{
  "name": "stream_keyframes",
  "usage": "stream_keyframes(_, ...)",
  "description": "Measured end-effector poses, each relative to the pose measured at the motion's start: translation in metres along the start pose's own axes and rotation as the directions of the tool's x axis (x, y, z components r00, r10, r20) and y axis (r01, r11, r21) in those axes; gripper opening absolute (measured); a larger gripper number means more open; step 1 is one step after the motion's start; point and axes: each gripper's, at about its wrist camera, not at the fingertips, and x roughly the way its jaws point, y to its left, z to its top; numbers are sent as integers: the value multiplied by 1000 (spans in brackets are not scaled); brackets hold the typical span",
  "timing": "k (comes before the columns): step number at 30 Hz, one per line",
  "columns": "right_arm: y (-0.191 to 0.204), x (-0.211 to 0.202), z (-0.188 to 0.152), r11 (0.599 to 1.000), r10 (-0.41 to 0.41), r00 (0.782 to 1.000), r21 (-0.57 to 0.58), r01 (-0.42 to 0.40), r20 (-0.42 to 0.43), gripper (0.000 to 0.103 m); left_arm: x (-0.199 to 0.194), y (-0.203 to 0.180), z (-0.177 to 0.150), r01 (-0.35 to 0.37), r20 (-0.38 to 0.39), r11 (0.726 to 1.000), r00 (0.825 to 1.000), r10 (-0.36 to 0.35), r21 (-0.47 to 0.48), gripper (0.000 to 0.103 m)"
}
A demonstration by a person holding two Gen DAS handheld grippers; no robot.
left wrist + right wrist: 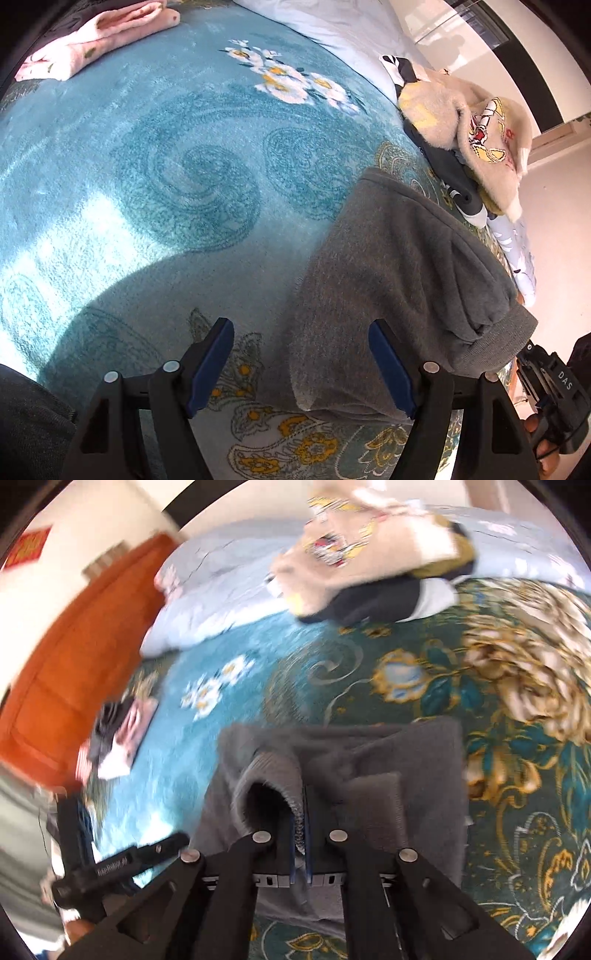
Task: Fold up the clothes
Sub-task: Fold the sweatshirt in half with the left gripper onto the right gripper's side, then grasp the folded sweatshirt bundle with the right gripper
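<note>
**A:** Where does the grey sweater point(399, 291) lie, and why there?

**B:** It lies on the bed, on the teal patterned blanket point(177, 177), near the front edge and to the right in the left wrist view. That spot puts it within reach of both grippers, with bare blanket to its left for laying a fold flat.

**A:** What does the right gripper point(301, 825) do?

**B:** Its blue pads are pressed together on a ribbed edge of the sweater, a cuff or hem; which one cannot be told. The knit loops up over the left finger, so the cloth looks lifted by that edge, probably to carry it across the body of the garment.

**A:** And the left gripper point(301, 365)?

**B:** It stands wide apart and holds nothing. The near left corner of the sweater sits between its fingers, so it seems poised to take that corner and match the other side.

**A:** What about the other clothes?

**B:** A pink folded garment point(96, 37) rests at the far left, well apart, likely finished. A loose heap topped by a beige fleece piece point(476, 136) waits at the far right, beside a pale quilt point(332, 26), likely still to be folded.

**A:** Any risk?

**B:** The right wrist view is blurred, so the depth of the pinch is unclear; a shallow grip may slip.
</note>
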Motion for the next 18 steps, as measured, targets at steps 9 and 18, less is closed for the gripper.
stream_keyframes(9, -65, 11, 7, 969, -15, 998, 247, 31, -66, 12, 10, -4, -1, -41, -48, 999, 998, 42, 30, 78)
stream_keyframes(18, -84, 7, -38, 908, 135, 991, 401, -121, -7, 52, 12, -6, 0, 16, -36, 1000, 999, -15, 16, 78)
